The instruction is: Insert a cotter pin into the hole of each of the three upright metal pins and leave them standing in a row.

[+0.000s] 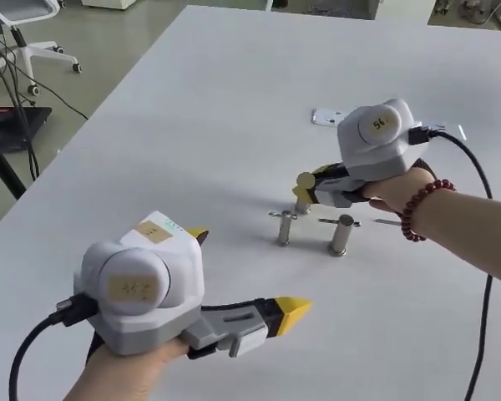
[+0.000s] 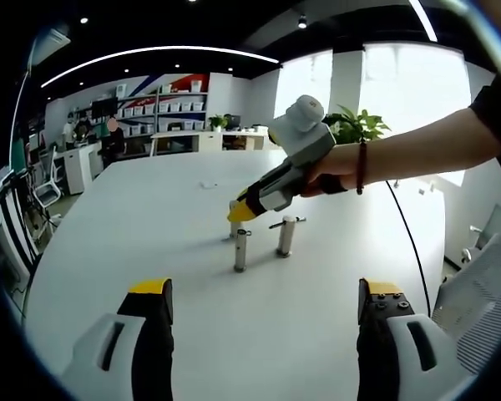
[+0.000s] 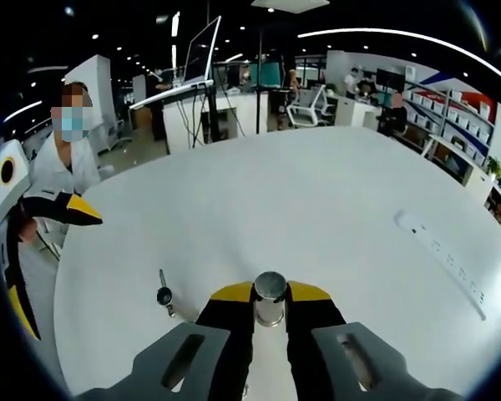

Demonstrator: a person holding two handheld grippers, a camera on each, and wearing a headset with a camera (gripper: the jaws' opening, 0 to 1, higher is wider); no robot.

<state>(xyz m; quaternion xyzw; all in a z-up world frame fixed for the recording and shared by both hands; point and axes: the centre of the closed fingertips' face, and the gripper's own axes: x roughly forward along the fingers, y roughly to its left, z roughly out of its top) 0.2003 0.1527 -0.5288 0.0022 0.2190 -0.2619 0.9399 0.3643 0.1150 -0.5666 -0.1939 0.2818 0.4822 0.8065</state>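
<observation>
At the middle right of the head view, the right hand-held gripper [image 1: 307, 185] is clenched on the third metal pin [image 3: 270, 299], apparently steadying it upright beside the two cottered pins [image 1: 285, 227] on the counter [image 1: 192, 125]. The left hand-held gripper [image 2: 265, 288] hangs released at lower left.

Left gripper [image 1: 245, 272]: rounded pale-grey housing, darker grey slotted jaw arms, black jaws with yellow tips, a tan sticker [image 1: 127, 288] bearing handwritten digits, and a black cable [image 1: 65, 312] plugged in at the rear. Right gripper [image 1: 305, 190]: matching grey housing and yellow-tipped jaws, a round numbered label [image 1: 382, 124], and a black lead [image 1: 488, 301]. Person: a bracelet [image 1: 422, 209] of dark red beads on the right wrist and a dark sleeve [image 2: 494, 109] on the upper arm.
</observation>
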